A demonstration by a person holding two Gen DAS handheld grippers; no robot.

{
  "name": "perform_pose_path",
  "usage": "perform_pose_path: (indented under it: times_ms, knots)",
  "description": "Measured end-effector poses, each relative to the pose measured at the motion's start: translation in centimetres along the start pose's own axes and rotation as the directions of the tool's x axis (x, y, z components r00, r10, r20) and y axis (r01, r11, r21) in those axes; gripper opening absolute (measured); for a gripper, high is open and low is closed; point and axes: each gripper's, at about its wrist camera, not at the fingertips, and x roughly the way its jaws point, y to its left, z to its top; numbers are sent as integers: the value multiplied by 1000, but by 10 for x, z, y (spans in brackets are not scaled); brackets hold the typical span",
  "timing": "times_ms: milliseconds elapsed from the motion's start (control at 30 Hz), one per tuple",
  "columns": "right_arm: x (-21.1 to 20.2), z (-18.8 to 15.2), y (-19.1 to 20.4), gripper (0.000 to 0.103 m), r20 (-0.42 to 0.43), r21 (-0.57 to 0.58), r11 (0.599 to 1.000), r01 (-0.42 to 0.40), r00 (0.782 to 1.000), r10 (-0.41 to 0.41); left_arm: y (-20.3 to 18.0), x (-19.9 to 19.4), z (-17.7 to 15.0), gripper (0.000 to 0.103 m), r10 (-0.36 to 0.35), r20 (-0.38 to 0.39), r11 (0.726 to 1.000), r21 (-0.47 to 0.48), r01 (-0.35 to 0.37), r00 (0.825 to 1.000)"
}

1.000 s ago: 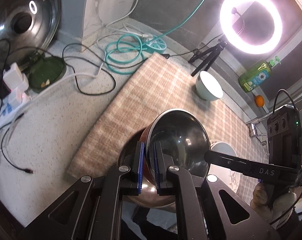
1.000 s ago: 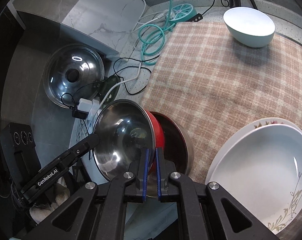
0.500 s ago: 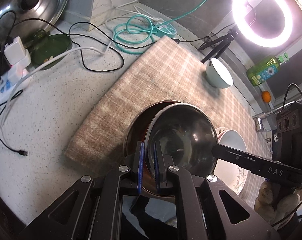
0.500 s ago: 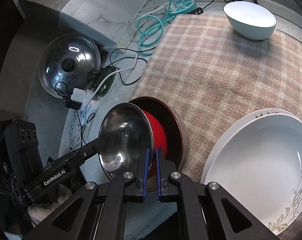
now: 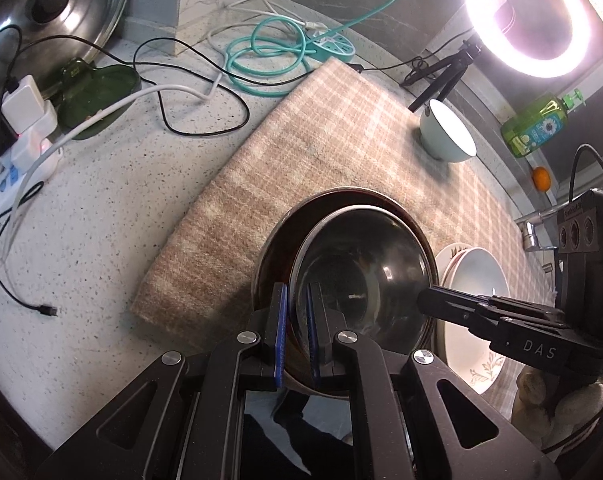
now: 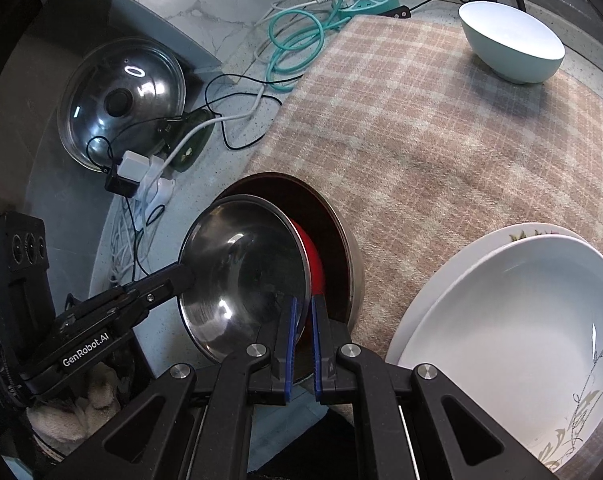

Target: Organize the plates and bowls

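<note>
The left gripper (image 5: 296, 330) has its blue-padded fingers (image 5: 280, 332) pinched on the near rim of a round steel bowl with a red outside (image 5: 357, 280), and the right gripper (image 6: 302, 338) has its fingers (image 6: 290, 340) clamped on the opposite rim of that same bowl. Held tilted between the two, the bowl sits partly inside a larger dark-lined steel bowl (image 6: 337, 240) that rests on the near corner of a beige plaid cloth (image 6: 441, 140) spread over the speckled counter (image 5: 101, 216). Just beside these, on the cloth, is a white shallow dish with a leaf pattern (image 6: 521, 312) stacked on a flowered plate (image 6: 521, 232). A pale blue bowl (image 6: 509, 52) stands well apart at the cloth's far edge.
</note>
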Motion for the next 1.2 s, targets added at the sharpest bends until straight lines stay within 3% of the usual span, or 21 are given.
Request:
perform_pose_path:
  times_ms: [733,1200]
  knots:
    - [10,5,6,8,-19,-62,994,86,996,-88,-1,18,2,8,41,-39,998,39,-39,998]
    - [14,6,18,18,-27,-121,983,139,989,-143,-3,21,2,8,48,-56,998,51,-45,997]
